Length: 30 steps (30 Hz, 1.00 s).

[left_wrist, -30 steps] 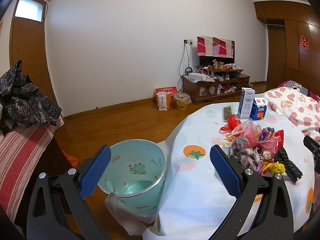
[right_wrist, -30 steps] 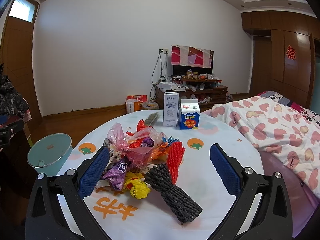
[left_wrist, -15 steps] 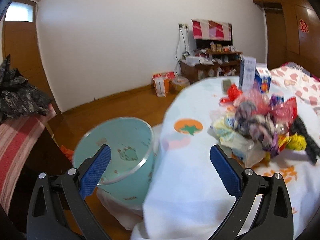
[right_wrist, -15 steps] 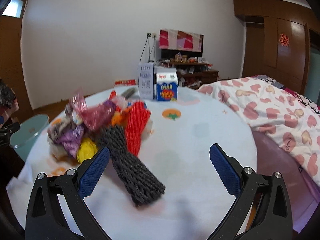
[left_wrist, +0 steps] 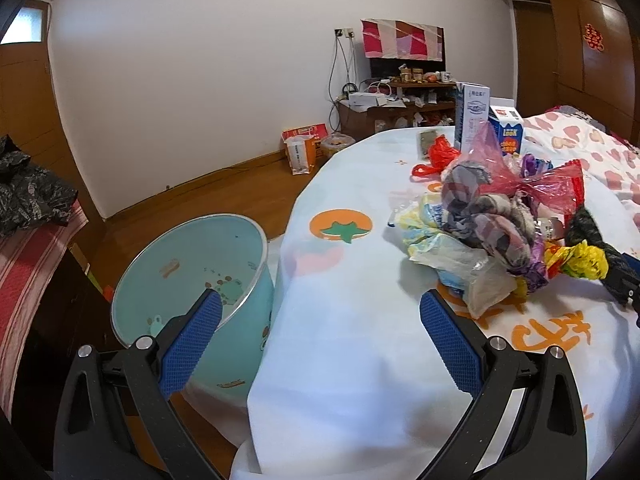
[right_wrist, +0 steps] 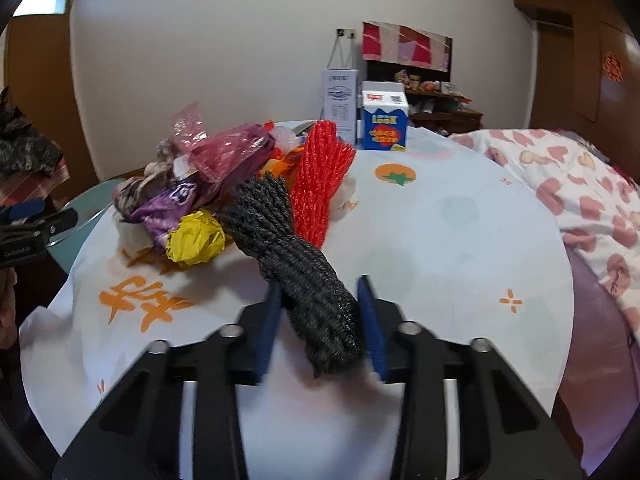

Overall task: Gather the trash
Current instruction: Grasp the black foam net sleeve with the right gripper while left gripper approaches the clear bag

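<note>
A pile of trash lies on the round table: plastic bags, wrappers, a yellow wad, a red foam net and a black foam net. My right gripper is shut on the near end of the black foam net, which still rests on the tablecloth. My left gripper is open and empty, over the table's left edge. A light blue trash bin stands on the floor left of the table, under my left finger.
Two cartons stand at the table's far side. A bed with a heart-print cover is on the right. A striped couch with a black bag is on the left. A cluttered TV stand is by the far wall.
My right gripper moved down and forward and closed on the black foam net. My left gripper moved closer to the table edge and stayed open.
</note>
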Each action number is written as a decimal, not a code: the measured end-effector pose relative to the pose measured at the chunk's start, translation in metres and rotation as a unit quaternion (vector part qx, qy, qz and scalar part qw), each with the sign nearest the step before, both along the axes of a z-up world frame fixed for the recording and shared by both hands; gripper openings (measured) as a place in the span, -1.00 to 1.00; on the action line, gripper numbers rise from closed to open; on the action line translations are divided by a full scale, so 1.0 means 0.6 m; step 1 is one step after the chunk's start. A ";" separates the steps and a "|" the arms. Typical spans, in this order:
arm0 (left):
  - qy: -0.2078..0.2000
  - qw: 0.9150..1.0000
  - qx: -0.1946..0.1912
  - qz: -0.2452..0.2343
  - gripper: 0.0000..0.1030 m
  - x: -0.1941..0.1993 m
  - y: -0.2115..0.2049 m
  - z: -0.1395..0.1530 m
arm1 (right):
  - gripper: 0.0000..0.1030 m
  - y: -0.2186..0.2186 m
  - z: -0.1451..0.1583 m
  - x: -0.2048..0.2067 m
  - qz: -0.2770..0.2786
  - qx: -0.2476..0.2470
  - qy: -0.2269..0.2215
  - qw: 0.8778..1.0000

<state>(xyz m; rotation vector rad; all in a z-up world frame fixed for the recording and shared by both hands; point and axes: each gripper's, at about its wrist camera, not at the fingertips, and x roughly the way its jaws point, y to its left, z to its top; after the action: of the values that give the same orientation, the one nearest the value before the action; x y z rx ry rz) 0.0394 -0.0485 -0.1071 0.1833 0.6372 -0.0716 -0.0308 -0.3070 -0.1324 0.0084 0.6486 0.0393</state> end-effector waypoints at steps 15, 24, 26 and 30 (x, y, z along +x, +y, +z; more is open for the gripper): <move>0.003 0.999 -0.008 -0.053 0.87 -0.001 -0.061 0.005 | -0.76 -0.042 0.062 -0.020 -0.036 0.023 -0.052 0.998; 0.055 0.995 -0.021 -0.078 0.56 0.038 -0.096 -0.032 | -0.76 -0.041 0.036 -0.007 -0.036 0.013 -0.048 0.998; 0.067 0.993 -0.030 -0.093 -0.26 0.045 -0.102 -0.037 | -0.76 -0.038 0.032 -0.004 -0.034 0.013 -0.046 0.998; 0.071 0.990 -0.027 -0.117 -0.93 0.041 -0.106 -0.041 | -0.76 -0.040 0.030 -0.005 -0.032 0.014 -0.046 0.998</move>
<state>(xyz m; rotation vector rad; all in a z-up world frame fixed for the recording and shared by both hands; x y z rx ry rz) 0.0643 -0.1121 -0.1315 0.2019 0.7527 -0.3299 -0.0340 -0.3310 -0.1144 0.0531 0.5560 -0.0127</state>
